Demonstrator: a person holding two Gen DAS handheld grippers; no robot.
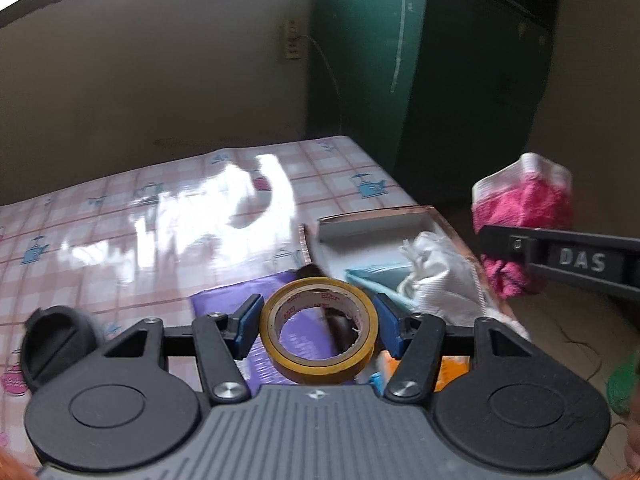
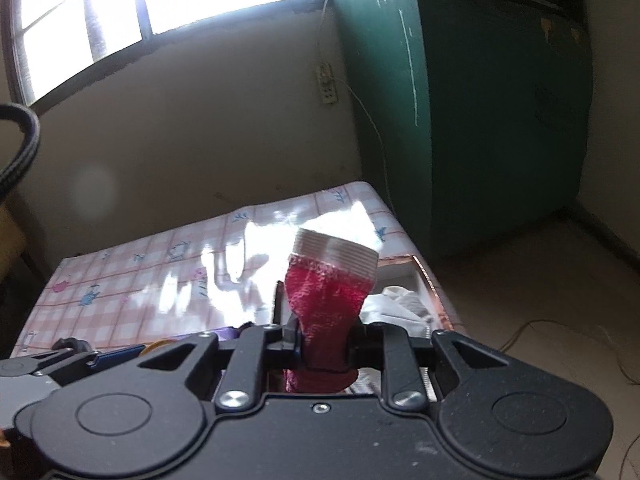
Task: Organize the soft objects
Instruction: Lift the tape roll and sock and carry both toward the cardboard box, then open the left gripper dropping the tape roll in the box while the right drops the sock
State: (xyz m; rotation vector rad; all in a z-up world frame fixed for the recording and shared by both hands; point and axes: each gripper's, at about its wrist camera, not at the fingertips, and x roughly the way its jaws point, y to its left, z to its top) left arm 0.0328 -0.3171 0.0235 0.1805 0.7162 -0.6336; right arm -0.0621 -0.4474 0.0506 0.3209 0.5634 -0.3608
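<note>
My left gripper [image 1: 319,322] is shut on a yellow tape roll [image 1: 320,328] and holds it above the table near a purple sheet [image 1: 280,320]. My right gripper [image 2: 323,340] is shut on a pink sock with a white striped cuff [image 2: 330,280]; the sock stands up between the fingers. In the left wrist view the pink sock [image 1: 524,204] hangs at the right, gripped by the right gripper's black finger [image 1: 560,258], beyond the table's right edge. A copper-rimmed box [image 1: 376,224] on the table's right side holds a white cloth [image 1: 436,276] and a light blue item [image 1: 376,280].
The table [image 1: 120,232] has a glossy pink checked cover with glare. A black object [image 1: 52,340] lies at the left. Orange packaging [image 1: 452,368] sits under the left gripper. A green cabinet [image 1: 440,80] stands behind the table. A cable lies on the floor [image 2: 560,328].
</note>
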